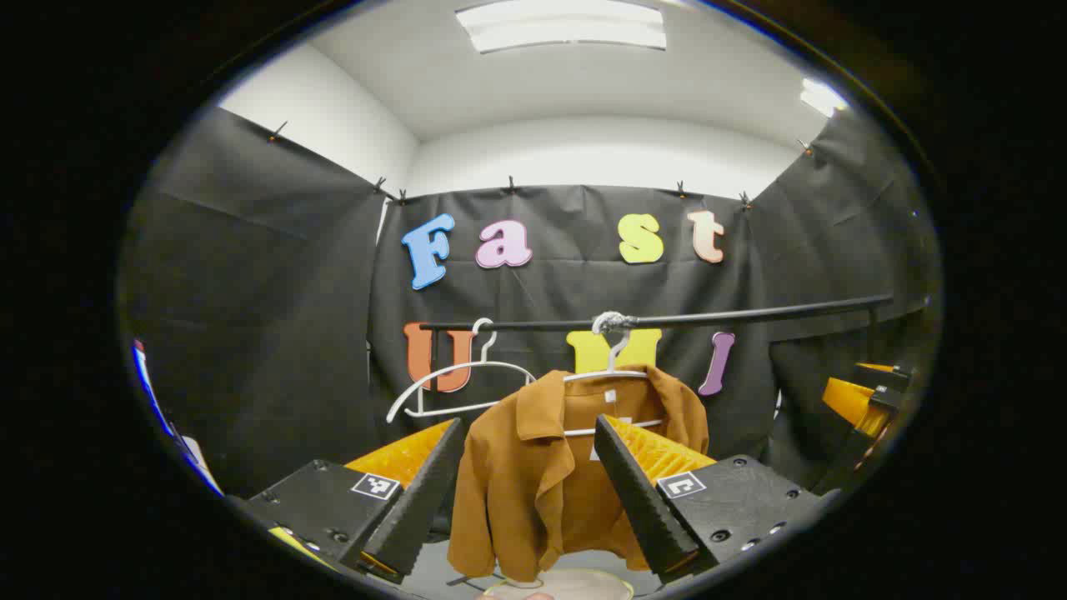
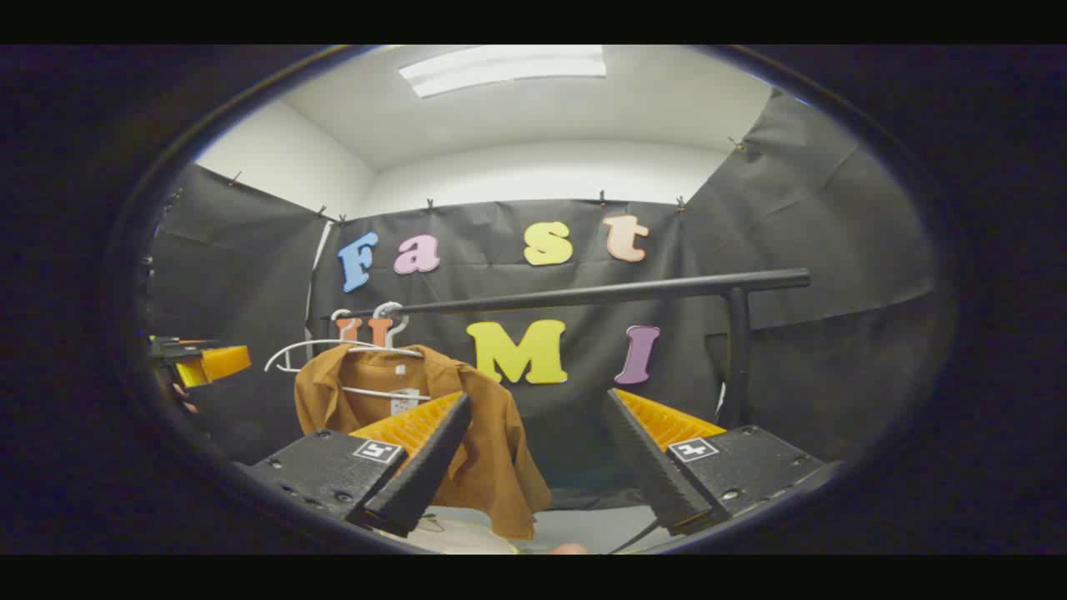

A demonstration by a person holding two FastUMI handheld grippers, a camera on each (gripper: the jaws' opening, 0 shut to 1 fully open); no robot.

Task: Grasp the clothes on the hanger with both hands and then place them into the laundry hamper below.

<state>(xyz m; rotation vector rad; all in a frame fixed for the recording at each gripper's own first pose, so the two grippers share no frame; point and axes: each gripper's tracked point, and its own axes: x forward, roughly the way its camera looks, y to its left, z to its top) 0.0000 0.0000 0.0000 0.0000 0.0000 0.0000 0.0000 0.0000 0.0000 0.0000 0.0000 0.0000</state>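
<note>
A brown shirt (image 1: 533, 492) hangs on a white hanger (image 1: 613, 375) from a black rail (image 1: 708, 317). It sits straight ahead of my left gripper (image 1: 525, 433), which is open and short of it, with the shirt showing between the fingers. In the right gripper view the same brown shirt (image 2: 492, 450) hangs to the left, partly behind the left finger of my right gripper (image 2: 538, 404), which is open with nothing held. The rim of a pale hamper (image 1: 567, 587) shows under the shirt. The other gripper (image 2: 200, 365) appears far left.
An empty white hanger (image 1: 454, 387) hangs on the rail to the left of the shirt. The rail's black upright post (image 2: 735, 358) stands at the right. Black cloth walls close in the booth on three sides.
</note>
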